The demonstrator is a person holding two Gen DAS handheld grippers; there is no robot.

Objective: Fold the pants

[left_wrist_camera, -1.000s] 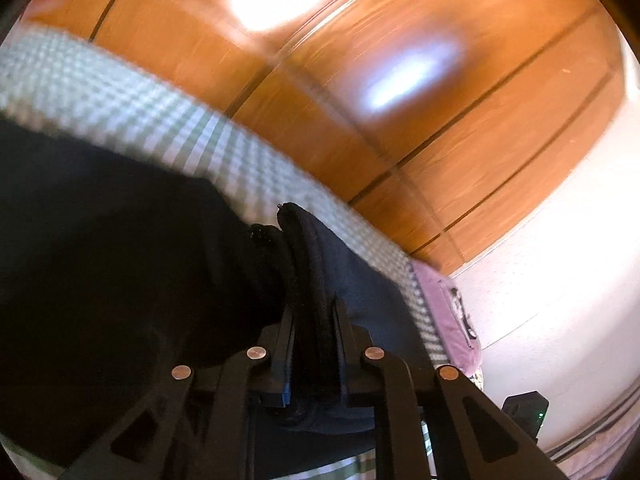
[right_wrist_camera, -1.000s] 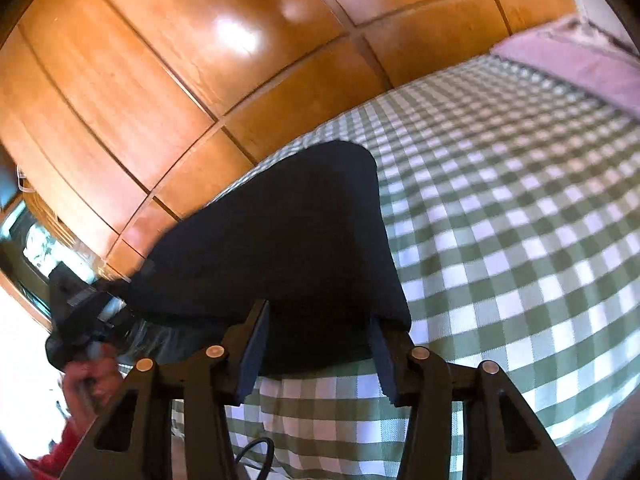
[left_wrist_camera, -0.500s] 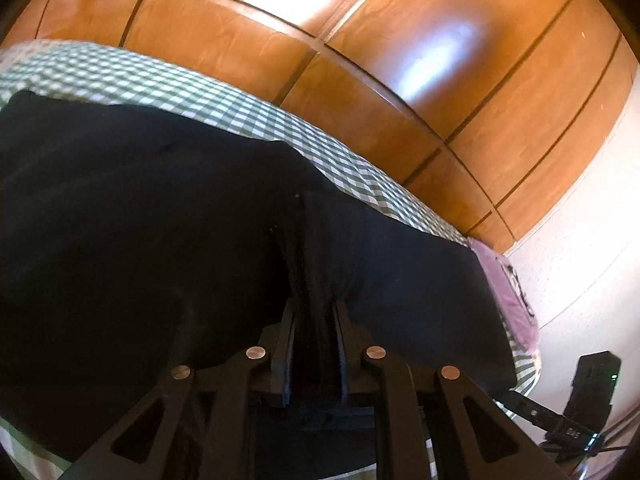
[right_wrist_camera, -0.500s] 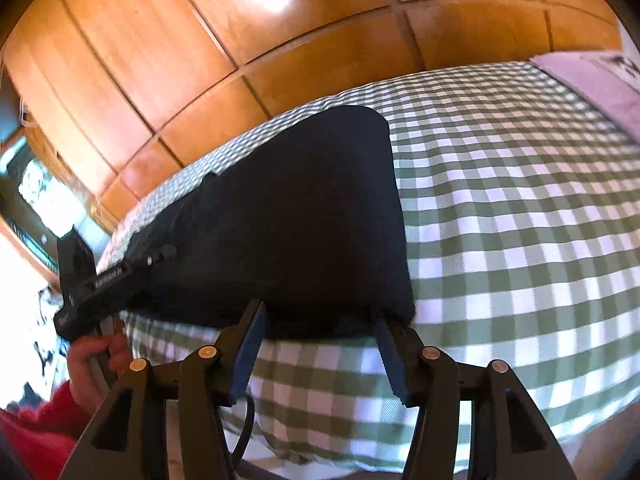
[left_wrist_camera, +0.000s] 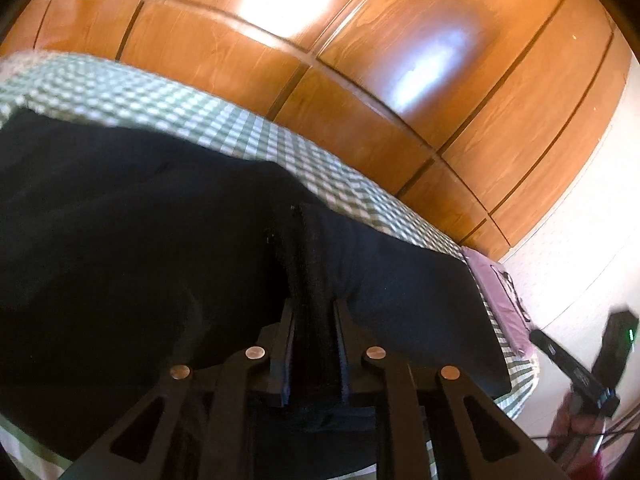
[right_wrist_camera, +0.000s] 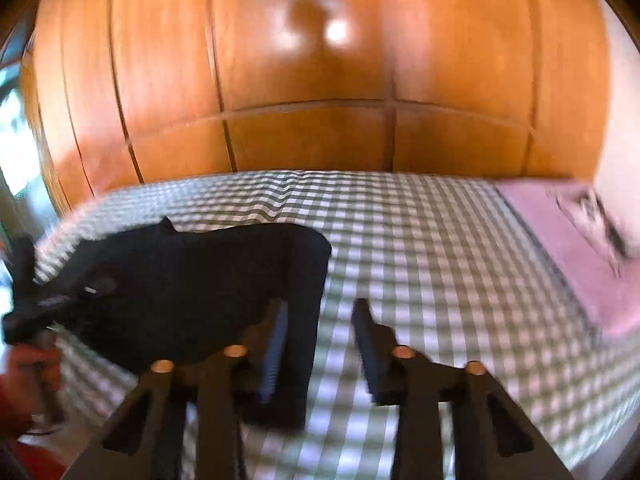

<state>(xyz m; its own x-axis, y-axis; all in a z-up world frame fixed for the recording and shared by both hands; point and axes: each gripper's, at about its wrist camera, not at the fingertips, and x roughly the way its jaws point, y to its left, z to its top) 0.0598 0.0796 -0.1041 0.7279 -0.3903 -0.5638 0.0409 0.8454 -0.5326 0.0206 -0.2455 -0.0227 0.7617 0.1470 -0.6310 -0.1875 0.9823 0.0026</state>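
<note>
letting go seems to be what just happened on the right side: the right gripper (right_wrist_camera: 320, 344) has pulled back off the pants (right_wrist_camera: 192, 288), and its jaws have just been closing in, though they're apart with nothing between them, just checked sheet showing in the gap. a moment ago that gripper sat right at the near edge of the fabric, so i'd guess that corner has been laid down and the fold on that end is done for now

left gripper (left_wrist_camera: 314, 344) hasn't changed, it's clamped on a bunched ridge of the pants (left_wrist_camera: 140, 240), and the cloth drapes away from it on both sides. so only 1 end is held and my guess is the next move is setting that down or dragging it to square things up

the pants are plain black, already doubled into a compact slab lying on the green checked bed sheet (right_wrist_camera: 420, 240), near its front edge. the right-hand edge looks straight and tidy, the far edge has a small peak sticking up. a pink pillow (right_wrist_camera: 568, 252) sits well apart from the pants, off toward the right end of the sheet, with the wooden wardrobe (right_wrist_camera: 300, 80) behind
</note>
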